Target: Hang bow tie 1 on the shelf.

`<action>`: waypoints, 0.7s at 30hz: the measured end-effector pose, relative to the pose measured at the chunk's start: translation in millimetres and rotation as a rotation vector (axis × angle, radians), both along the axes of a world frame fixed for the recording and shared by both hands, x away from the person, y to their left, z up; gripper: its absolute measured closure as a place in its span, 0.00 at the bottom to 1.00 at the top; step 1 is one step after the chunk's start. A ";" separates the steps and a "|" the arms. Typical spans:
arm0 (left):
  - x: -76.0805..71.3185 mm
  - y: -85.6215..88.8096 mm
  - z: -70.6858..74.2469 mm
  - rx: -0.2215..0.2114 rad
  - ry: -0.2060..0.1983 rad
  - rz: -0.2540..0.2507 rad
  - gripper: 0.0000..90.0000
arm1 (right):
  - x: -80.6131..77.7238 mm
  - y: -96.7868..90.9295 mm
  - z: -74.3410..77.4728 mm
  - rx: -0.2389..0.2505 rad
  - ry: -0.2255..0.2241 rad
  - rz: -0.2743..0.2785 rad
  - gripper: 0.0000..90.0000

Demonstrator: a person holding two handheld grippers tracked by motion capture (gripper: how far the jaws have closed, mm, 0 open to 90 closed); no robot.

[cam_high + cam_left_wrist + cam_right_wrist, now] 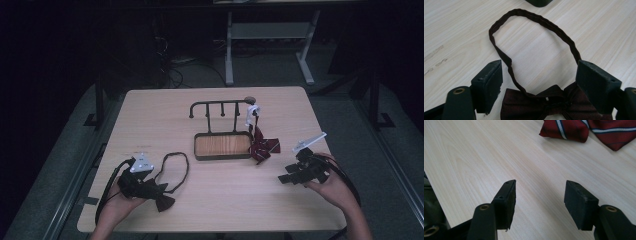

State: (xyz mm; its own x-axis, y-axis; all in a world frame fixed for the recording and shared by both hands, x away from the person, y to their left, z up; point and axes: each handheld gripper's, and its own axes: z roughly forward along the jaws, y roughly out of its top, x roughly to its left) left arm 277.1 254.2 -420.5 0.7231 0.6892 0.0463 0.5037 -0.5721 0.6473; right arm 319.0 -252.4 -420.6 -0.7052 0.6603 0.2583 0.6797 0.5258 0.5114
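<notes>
A dark maroon bow tie (549, 105) lies on the pale wooden table near its front left, and its thin strap (536, 18) forms a loop on the tabletop. My left gripper (539, 67) is open, with a jaw on either side of the bow and the pads not pressing on it. The high view has this gripper (155, 192) at the bow tie (162, 200). A red striped bow tie (262, 147) hangs low from the right end of a black hook rack (220, 103). My right gripper (286, 177) is open over bare wood, and the striped tie (574, 130) lies beyond its jaws (540, 185).
The rack stands on a black-rimmed wooden tray base (222, 156) at the table's middle. A white piece (251, 112) hangs on the rack's right end above the striped tie. Dark floor and a desk frame (270, 45) lie past the far edge.
</notes>
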 end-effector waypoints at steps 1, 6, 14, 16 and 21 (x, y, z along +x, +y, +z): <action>0.3 0.0 0.6 0.003 -0.002 -0.004 0.26 | -0.9 -1.2 -0.2 0.009 0.000 -0.007 0.48; 5.2 -0.4 3.5 0.010 -0.002 -0.004 0.29 | -3.6 -3.7 -5.2 0.020 0.009 -0.015 0.48; 29.1 -11.2 12.5 0.074 0.007 -0.023 0.37 | -7.0 -1.3 -4.8 0.024 0.000 -0.002 0.47; 36.0 -12.1 14.5 0.087 0.017 -0.036 0.43 | -7.6 -2.6 -3.5 0.030 0.005 -0.004 0.47; 52.9 -13.9 15.9 0.115 0.040 -0.031 0.52 | -7.4 -4.4 -2.1 0.043 -0.002 0.001 0.47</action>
